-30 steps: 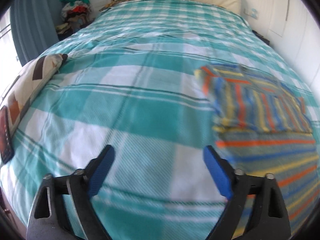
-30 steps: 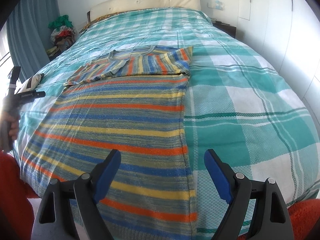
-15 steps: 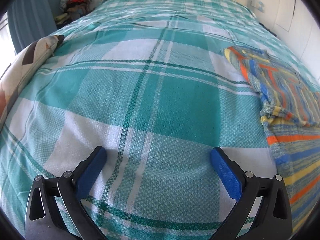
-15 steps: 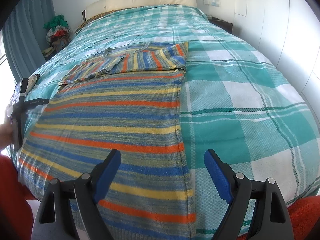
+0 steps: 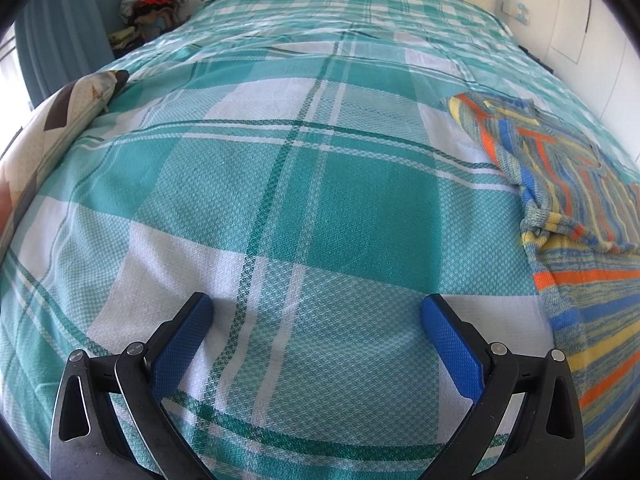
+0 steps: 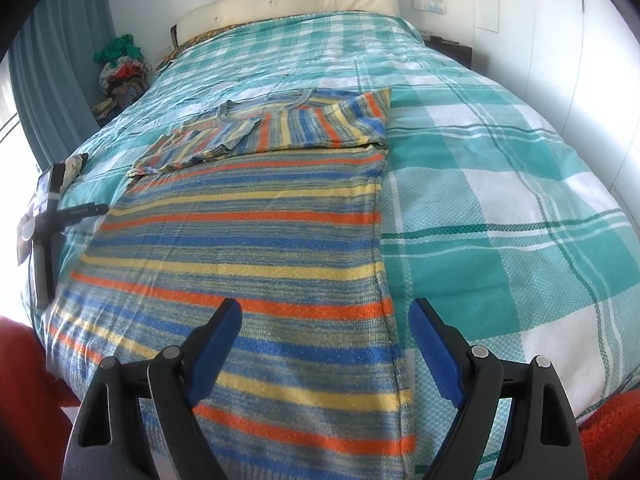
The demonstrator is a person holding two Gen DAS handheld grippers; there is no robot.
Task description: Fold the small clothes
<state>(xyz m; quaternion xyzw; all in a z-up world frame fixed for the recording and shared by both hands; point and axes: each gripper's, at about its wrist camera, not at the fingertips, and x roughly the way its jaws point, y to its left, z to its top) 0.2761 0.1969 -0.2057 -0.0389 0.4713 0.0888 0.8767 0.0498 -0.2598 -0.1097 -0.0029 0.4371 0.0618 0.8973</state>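
Observation:
A striped knit sweater [image 6: 256,240] in orange, blue and yellow lies flat on the teal plaid bed cover [image 6: 500,200], its sleeves folded across the upper part. My right gripper [image 6: 325,312] is open and empty, low over the sweater's right edge near the hem. My left gripper [image 5: 316,312] is open and empty over bare plaid cover, to the left of the sweater [image 5: 568,184]. The left gripper also shows at the far left of the right wrist view [image 6: 52,216].
A patterned pillow [image 5: 52,128] lies at the bed's left edge. A pile of clothes [image 6: 120,68] sits beside the headboard [image 6: 288,4] by a blue curtain [image 6: 48,80]. A white wall [image 6: 560,40] runs along the right. Red fabric [image 6: 612,424] shows at the bottom corners.
My left gripper has swung left and down toward the bed, so the sweater slid to the right edge of its view. My right gripper has shifted slightly right along the sweater's edge.

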